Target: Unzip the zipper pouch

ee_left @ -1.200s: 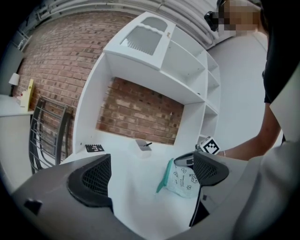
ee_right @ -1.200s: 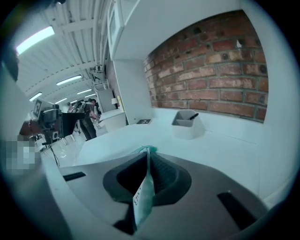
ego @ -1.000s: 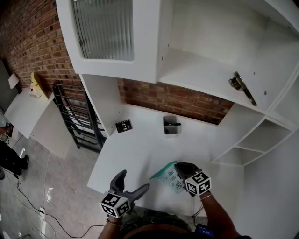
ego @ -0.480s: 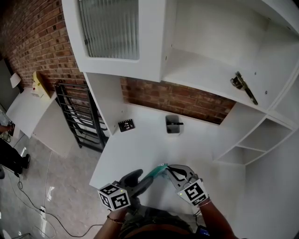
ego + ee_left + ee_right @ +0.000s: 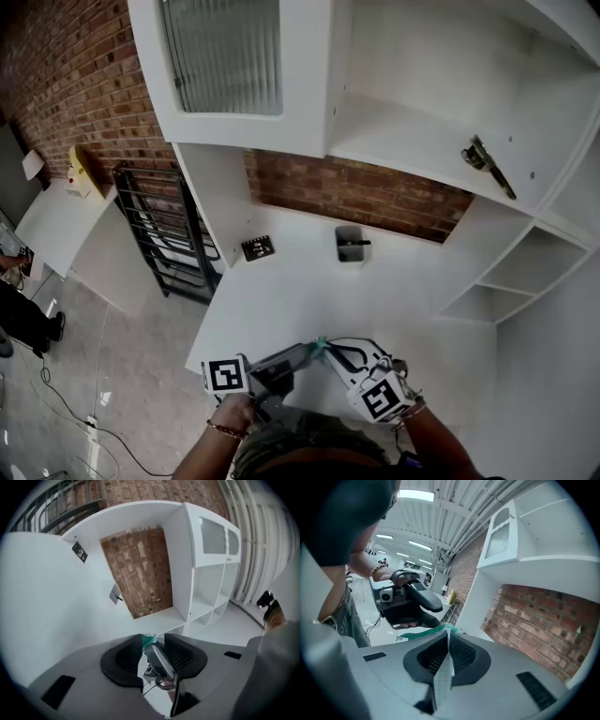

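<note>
Our right hand-held gripper (image 5: 448, 634) is clamped flat on the zipper pouch (image 5: 443, 672). The pouch's thin mesh wall runs edge-on between the pads, and the teal zipper band (image 5: 417, 633) leaves the tips and stretches toward our left. Our left hand-held gripper (image 5: 153, 641) meets that band from the opposite side. Its jaws have just been closing, with the band's teal end and the grey zipper pull (image 5: 159, 665) between them. A dark sliver of gap shows beside the teal, so we read the pads as not yet pinching.

The two tips nearly face each other, close in front of our body. The pouch hangs in the air between them above the near edge of the white worktop (image 5: 300, 291), not resting on it. The zip's long axis runs from one tip to the other, roughly side to side in the head view. We judge that the left hand, nearer the pull, must draw it along that line while the right anchors the fabric.

Farther out on the worktop stand a small grey container (image 5: 350, 246) and a black marker card (image 5: 256, 248), well apart from the pouch and close to the brick wall (image 5: 375, 202). Above hangs a white cupboard with a ribbed glass door (image 5: 225, 56), with open shelves (image 5: 511, 281) to the right.
</note>
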`<state>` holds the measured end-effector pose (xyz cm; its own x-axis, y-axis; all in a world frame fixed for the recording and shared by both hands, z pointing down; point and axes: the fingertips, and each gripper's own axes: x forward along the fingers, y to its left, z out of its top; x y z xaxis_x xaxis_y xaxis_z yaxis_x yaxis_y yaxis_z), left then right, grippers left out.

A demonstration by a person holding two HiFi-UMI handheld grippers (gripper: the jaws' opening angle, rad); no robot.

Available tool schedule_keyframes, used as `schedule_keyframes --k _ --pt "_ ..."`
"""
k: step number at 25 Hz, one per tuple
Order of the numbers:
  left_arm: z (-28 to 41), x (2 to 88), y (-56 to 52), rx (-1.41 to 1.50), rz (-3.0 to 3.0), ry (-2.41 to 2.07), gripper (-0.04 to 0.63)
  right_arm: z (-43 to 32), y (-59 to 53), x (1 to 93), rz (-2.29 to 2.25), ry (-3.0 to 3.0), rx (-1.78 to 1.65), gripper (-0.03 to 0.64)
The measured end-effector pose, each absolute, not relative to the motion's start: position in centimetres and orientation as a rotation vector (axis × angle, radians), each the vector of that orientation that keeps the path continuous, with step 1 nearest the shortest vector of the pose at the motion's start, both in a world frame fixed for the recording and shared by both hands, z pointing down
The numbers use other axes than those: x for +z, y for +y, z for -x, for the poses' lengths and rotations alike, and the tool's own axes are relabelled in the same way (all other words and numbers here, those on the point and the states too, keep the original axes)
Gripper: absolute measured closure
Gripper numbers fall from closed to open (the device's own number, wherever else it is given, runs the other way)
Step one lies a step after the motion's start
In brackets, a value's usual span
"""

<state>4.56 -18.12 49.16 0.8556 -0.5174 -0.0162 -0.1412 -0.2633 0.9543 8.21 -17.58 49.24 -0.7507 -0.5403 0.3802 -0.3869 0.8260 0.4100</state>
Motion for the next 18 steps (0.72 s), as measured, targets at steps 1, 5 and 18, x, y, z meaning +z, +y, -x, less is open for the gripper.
schedule_keyframes --k 1,5,18 --pt "-4.6 48.9 -18.0 -0.432 -1.775 -0.459 0.451 -8.1 -17.4 49.0 -0.684 -2.514 -0.445 0.604" --pt "-4.5 48.5 -17.8 -0.545 -1.641 -0.341 0.454 -8.1 -16.6 48.4 -0.67 -2.504 -0.53 0.604" --pt "-5.3 49.5 -16.7 -0.543 -1.518 -0.231 0.477 -7.3 -13.7 48.3 -0.513 -2.425 -0.712 0.606"
